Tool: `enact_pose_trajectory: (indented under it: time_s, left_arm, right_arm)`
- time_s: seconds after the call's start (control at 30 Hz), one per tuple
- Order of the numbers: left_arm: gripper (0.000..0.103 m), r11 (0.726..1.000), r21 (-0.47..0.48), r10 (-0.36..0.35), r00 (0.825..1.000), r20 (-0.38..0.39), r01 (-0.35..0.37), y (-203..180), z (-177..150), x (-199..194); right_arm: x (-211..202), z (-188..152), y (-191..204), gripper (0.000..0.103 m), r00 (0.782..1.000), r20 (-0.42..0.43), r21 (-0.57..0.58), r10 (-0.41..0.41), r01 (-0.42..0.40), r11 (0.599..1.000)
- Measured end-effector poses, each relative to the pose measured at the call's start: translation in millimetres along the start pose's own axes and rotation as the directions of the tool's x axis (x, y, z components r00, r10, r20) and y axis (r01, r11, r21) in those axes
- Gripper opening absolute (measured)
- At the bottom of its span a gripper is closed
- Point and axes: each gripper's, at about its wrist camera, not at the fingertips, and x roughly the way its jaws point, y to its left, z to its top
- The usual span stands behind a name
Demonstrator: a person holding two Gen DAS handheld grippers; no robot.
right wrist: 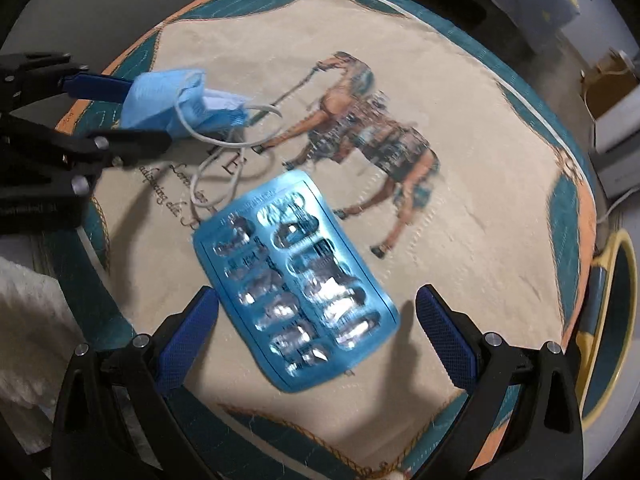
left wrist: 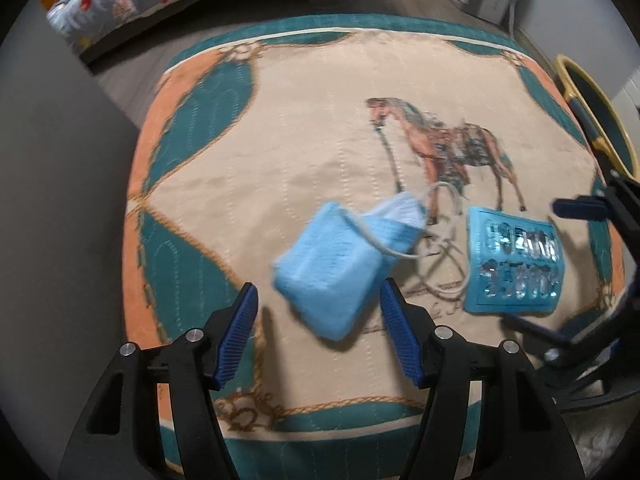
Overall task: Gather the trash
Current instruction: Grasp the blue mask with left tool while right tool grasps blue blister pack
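Observation:
A crumpled light-blue face mask [left wrist: 332, 264] [right wrist: 168, 104] with white ear loops lies on the horse-print cloth [left wrist: 304, 128] [right wrist: 492, 240]. My left gripper [left wrist: 316, 288] [right wrist: 150, 112] points down over it with a finger on each side. One pad meets the mask's edge and cloth shows between the mask and the other pad. A blue blister pack [left wrist: 516, 264] [right wrist: 296, 284] lies flat just to the right. My right gripper [right wrist: 316, 292] [left wrist: 532, 262] hangs wide open above the pack, fingers clear of it.
A yellow-rimmed container [left wrist: 576, 70] [right wrist: 618, 234] stands beyond the cloth's right edge. White fluffy fabric [right wrist: 28, 320] lies by the near left edge. A box [right wrist: 612, 92] and folded bedding [left wrist: 100, 4] are farther off.

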Motion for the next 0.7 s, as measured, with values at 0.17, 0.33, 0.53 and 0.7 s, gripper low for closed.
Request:
enact_pose_trajectory:
  time_s: [0.17,0.33,0.53,0.7]
  left_arm:
    - [0.077,0.999,0.045,-0.017,1.0,0.027,0.015,-9,7,1]
    - [0.076,0.999,0.05,-0.017,1.0,0.025,0.016,-10,9,7]
    - [0.058,0.999,0.044,-0.027,1.0,-0.004,0.028,-3,12,14]
    - [0.055,0.998,0.065,-0.027,1.0,-0.005,0.028,-12,11,14]
  right_arm:
    - [4,12,-3,0.081,0.998,0.009,0.033,0.065,-0.065,0.997]
    - [0,13,-1,0.071,0.996,0.015,0.044,0.086,-0.086,0.995]
    - [-2,9,-17,0.071,0.996,0.007,0.08,0.09,-0.09,0.993]
    - [-1,13,-27,0.071,0.999,0.002,0.132,0.054,-0.054,0.99]
